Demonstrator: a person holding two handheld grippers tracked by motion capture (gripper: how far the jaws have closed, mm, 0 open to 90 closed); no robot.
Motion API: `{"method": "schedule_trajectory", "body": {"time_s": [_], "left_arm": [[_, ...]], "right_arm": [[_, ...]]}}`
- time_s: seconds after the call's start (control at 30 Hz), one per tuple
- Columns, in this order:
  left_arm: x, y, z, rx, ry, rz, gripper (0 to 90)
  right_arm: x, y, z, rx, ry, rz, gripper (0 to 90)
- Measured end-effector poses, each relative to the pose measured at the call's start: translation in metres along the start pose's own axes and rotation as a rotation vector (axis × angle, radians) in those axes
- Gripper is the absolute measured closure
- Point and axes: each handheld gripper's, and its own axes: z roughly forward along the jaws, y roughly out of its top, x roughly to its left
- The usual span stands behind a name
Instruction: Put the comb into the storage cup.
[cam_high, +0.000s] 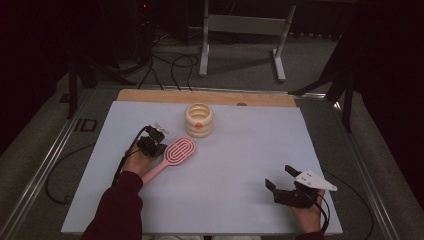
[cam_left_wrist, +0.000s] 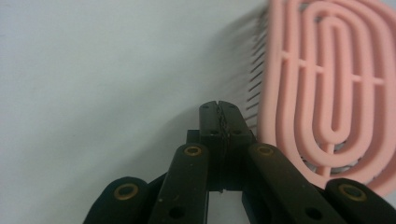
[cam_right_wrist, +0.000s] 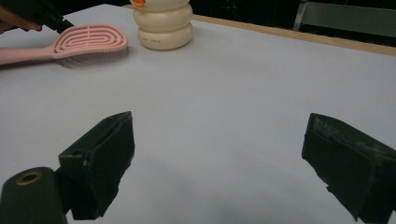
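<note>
Pink hairbrush (cam_high: 172, 155) lies left of centre in the high view, on the white table cover (cam_high: 235, 165), its oval slotted head towards the upper right and its handle running down-left under the person's left hand (cam_high: 136, 161). The left gripper (cam_high: 156, 137) sits just left of the brush head, pointing up the frame, its jaws together with nothing between them. A cream ribbed pot (cam_high: 199, 120) stands upright above the brush head, near it but apart. At the lower right of the frame the right gripper (cam_high: 280, 176) rests low over the cover in the person's right hand (cam_high: 307, 212), jaws spread wide and empty, well apart from the brush.

In the left gripper view, the left gripper (cam_left_wrist: 219, 109) rises from the bottom centre with its two black tips pressed against each other. The brush head (cam_left_wrist: 327, 88) takes up the right side of the frame, its dark bristles pointing towards the left over the cover; the jaw tips stand just beside its edge, and I cannot tell whether they touch it.

In the right gripper view, the right gripper (cam_right_wrist: 217, 154) shows its two black pads at the lower left and lower right, far apart, with bare cover between them. The brush (cam_right_wrist: 91, 42) lies at the upper left, bristles down, and the pot (cam_right_wrist: 163, 25) stands just to its right at the top edge.
</note>
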Motion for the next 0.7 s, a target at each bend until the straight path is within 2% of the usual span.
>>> {"method": "schedule_trajectory", "body": {"time_s": [0.03,0.1,0.4,0.57,0.7], "left_arm": [[0.0,0.0,0.0,0.004,0.003,0.008,90.0],[0.001,0.0,-0.001,-0.001,0.003,-0.003,90.0],[0.001,-0.001,-0.003,-0.012,0.012,-0.006,89.8],[0.005,-0.001,-0.015,-0.062,0.023,-0.028,87.6],[0.007,-0.003,-0.036,-0.135,0.026,-0.037,84.9]], "right_arm": [[0.0,0.0,0.0,0.0,0.0,0.001,9.5],[0.0,0.0,0.0,0.0,0.0,0.0,9.5],[0.0,0.0,0.0,0.0,0.0,0.001,9.5],[-0.001,0.0,0.0,-0.003,0.001,0.001,9.4],[-0.001,0.0,-0.001,-0.005,0.002,0.001,9.4]]}}
